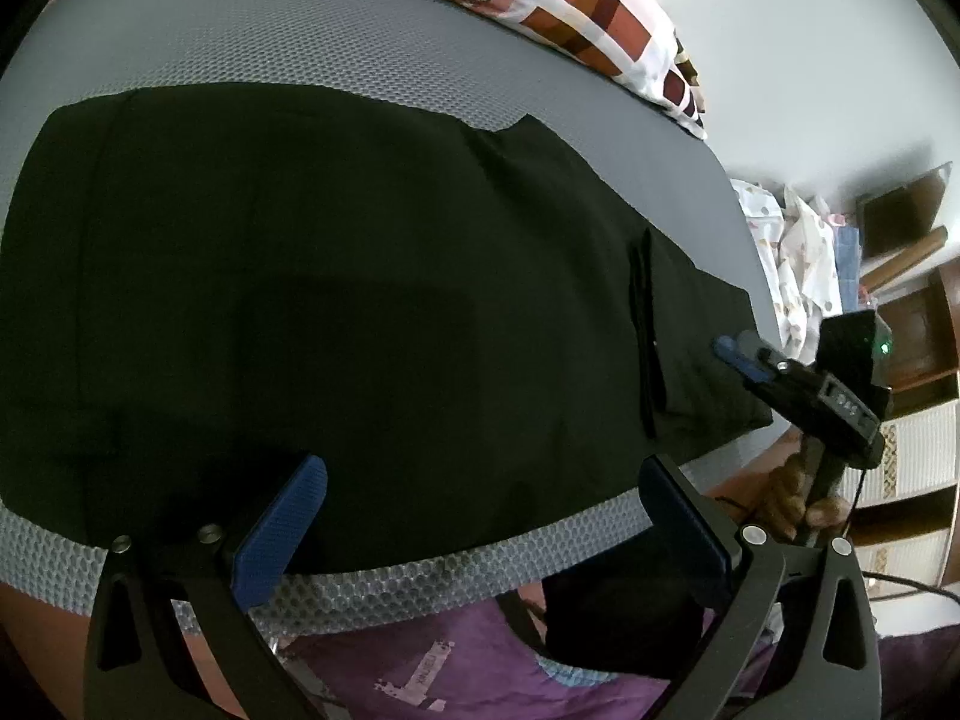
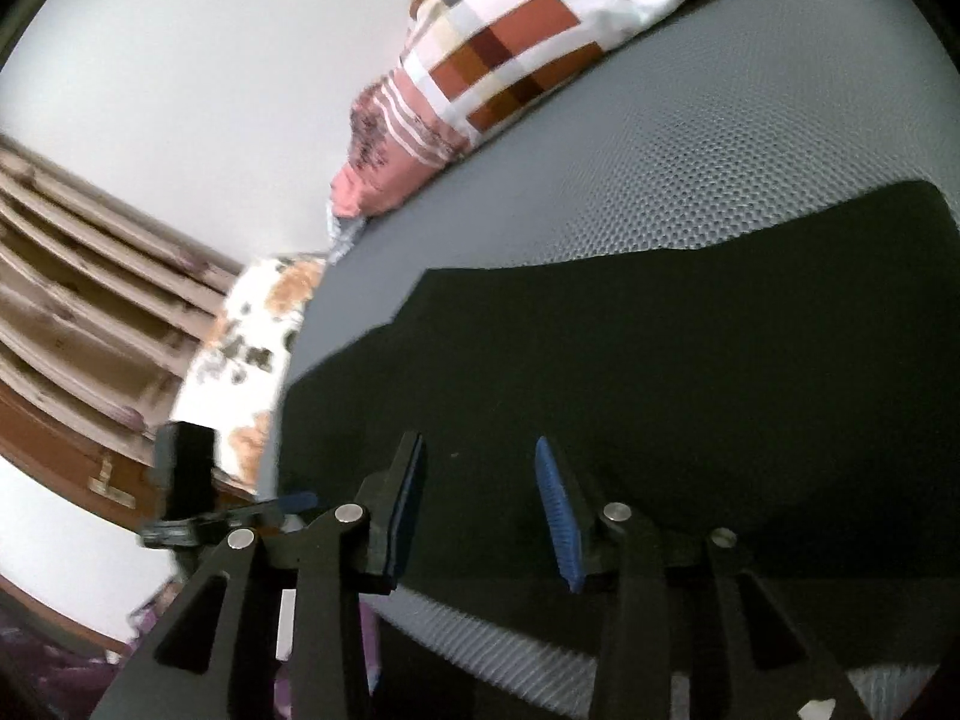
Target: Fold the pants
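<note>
Black pants (image 1: 336,300) lie spread flat on a grey mesh mattress (image 1: 360,42), reaching close to its near edge. My left gripper (image 1: 480,516) is open and empty, its blue pads just above the pants' near edge. The right gripper (image 1: 735,354) shows at the right end of the pants in the left wrist view. In the right wrist view the right gripper (image 2: 480,510) is open with a narrower gap, low over the pants (image 2: 660,390) near their edge. The other gripper (image 2: 294,504) shows at the left.
A patchwork pillow (image 1: 576,6) lies at the far side of the mattress and shows in the right wrist view (image 2: 510,66) too. White printed cloth (image 1: 792,252) hangs past the mattress's right end. Wooden shelves (image 1: 918,330) stand beyond. Purple clothing (image 1: 450,672) is below the near edge.
</note>
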A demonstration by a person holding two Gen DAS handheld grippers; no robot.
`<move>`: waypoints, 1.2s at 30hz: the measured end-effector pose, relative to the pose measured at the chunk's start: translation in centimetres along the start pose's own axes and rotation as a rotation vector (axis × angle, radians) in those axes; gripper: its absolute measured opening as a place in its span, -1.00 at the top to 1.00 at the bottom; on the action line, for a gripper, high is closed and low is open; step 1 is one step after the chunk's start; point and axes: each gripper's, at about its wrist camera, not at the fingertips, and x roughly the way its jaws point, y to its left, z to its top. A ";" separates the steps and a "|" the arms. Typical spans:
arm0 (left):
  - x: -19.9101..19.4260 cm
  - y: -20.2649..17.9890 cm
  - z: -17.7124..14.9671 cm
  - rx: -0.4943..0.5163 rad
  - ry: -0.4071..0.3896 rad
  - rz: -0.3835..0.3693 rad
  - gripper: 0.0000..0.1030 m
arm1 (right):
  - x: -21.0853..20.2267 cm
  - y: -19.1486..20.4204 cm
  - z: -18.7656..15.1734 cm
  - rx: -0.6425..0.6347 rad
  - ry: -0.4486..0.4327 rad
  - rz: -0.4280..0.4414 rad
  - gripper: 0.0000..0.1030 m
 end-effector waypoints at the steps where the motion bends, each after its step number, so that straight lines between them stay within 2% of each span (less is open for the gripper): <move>1: 0.0 0.0 -0.1 -0.001 0.001 0.001 -0.99 | 0.8 0.2 -0.1 -0.014 0.018 -0.001 0.28; 4: -0.1 0.2 -0.1 -0.012 0.000 -0.005 -0.99 | 3.2 0.7 -1.2 -0.052 0.102 -0.014 0.29; 7: 0.0 0.2 -0.1 -0.016 0.001 -0.007 -0.99 | 3.4 1.4 -3.0 -0.082 0.114 0.000 0.29; 10: 0.0 0.0 -0.1 -0.006 0.004 -0.002 -0.99 | 2.6 1.6 -3.2 -0.097 0.112 0.003 0.28; 13: -0.1 0.0 -0.2 -0.008 0.004 -0.012 -0.99 | 0.9 1.4 -3.2 -0.046 0.077 0.087 0.27; 14: -0.1 0.0 -0.1 -0.009 0.003 -0.015 -0.99 | 0.2 1.4 -3.4 -0.029 0.075 0.115 0.24; 15: -0.1 0.0 -0.1 -0.011 0.004 -0.017 -0.99 | -0.3 1.0 -3.8 0.023 0.095 0.165 0.09; 16: 0.0 0.0 -0.1 -0.012 0.005 -0.019 -0.99 | -0.3 0.7 -4.0 0.073 0.107 0.207 -0.14; 18: 0.1 -0.1 -0.1 -0.009 0.009 -0.017 -0.99 | -0.6 -0.7 -5.1 0.217 0.105 0.264 -0.26; 21: -0.1 -0.4 -0.2 0.005 0.010 -0.020 -0.99 | -0.3 -2.4 -6.6 0.371 0.109 0.257 -0.25; 26: 0.0 -0.5 -0.2 0.003 0.013 -0.025 -0.99 | 0.3 -3.1 -6.9 0.444 0.064 0.223 -0.23; 32: 0.1 -0.6 -0.2 -0.001 0.017 -0.041 -0.99 | 1.0 -2.2 -6.3 0.478 0.001 0.165 -0.33; 34: 0.0 -0.6 -0.3 0.001 0.017 -0.044 -0.99 | 1.3 -2.1 -6.4 0.499 -0.025 0.191 -0.44; 36: 0.0 -0.6 -0.4 0.002 0.020 -0.045 -0.99 | 1.9 -1.9 -6.5 0.504 -0.001 0.236 -0.40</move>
